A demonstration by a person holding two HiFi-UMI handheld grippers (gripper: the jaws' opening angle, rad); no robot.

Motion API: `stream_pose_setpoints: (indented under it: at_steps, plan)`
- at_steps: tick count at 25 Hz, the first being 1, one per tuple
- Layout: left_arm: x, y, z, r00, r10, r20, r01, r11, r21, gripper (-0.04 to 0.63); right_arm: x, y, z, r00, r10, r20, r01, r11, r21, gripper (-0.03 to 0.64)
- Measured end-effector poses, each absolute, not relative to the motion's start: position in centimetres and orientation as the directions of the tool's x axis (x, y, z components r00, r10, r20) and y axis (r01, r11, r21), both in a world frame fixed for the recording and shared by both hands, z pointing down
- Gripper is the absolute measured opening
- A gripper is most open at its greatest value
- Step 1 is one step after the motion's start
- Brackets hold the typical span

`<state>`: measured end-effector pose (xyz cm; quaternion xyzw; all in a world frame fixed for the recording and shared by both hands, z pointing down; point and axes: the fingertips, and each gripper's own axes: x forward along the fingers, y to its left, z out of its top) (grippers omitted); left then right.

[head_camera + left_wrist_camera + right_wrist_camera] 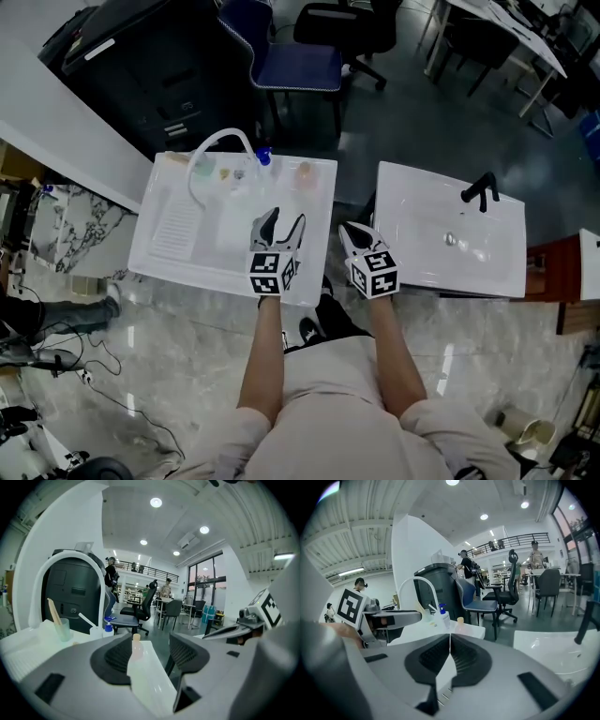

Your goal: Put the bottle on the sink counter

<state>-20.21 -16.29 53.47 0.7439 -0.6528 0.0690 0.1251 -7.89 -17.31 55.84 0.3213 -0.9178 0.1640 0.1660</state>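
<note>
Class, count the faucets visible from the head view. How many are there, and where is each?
2. A white arched faucet stands at the back of the left counter; a black faucet stands at the back of the right basin. No others show.

- The place is an open-plan office used as a test space, not a home bathroom.
- Swivel chairs (298,66) and long white desks (520,33) stand on a polished grey stone floor (169,375).
- Two white sink units stand free in the middle of it. One is a worktop (164,253), the other a basin (412,206) with a black tap (480,190).
- The left gripper view shows round ceiling lights (156,502), tall windows (206,581), a railed upper gallery (136,566) and people (165,587) among more desks.
</note>
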Motion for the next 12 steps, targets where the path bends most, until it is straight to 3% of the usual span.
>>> stream_pose_setpoints:
  at_steps: [12]
  plan:
    - [-18.1, -11.9, 52.6, 0.134, -0.962, 0.240, -0.987, -0.107, 0.120, 0.187, -7.7, -14.5, 55.7, -0.746, -0.533, 0.398, -0.637, 0.745, -0.196, 0.006]
